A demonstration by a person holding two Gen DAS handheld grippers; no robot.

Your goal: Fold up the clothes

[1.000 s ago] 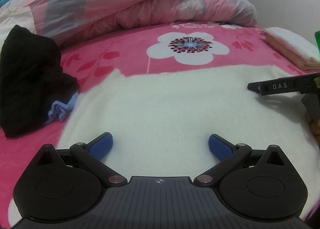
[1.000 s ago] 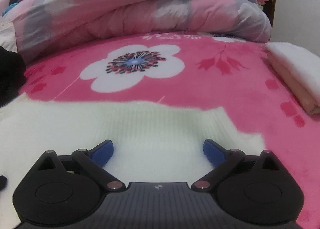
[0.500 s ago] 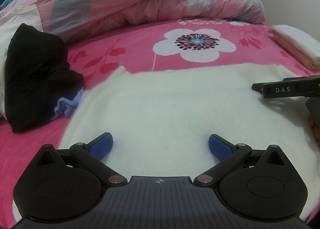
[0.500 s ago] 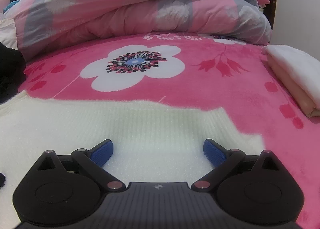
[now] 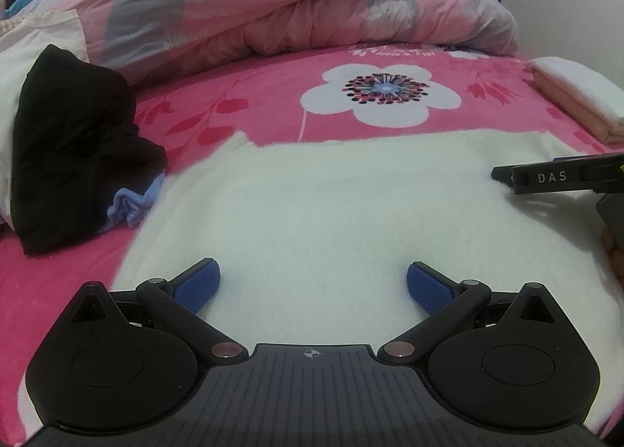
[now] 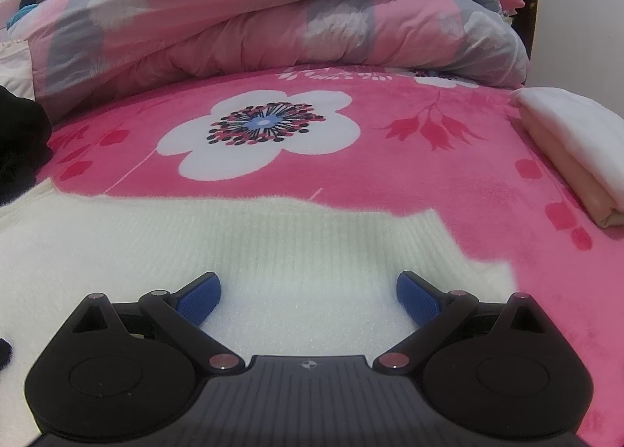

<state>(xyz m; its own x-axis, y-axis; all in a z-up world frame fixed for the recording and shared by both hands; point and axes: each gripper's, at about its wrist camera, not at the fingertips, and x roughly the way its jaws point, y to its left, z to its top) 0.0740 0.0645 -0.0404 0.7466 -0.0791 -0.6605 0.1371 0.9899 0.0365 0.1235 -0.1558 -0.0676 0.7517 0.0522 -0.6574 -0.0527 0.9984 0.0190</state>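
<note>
Both grippers, left gripper [image 5: 311,278] and right gripper [image 6: 308,293], hung with jaws wide apart and empty over the white sweater [image 5: 331,213], which lay spread flat on the pink bed cover [image 6: 390,174]. I judged that closing here, mid-panel, might pinch only the top knit layer and drag the sweater askew. Against the frame one second earlier, the left view had shifted rightward; the sweater lay unchanged.
</note>
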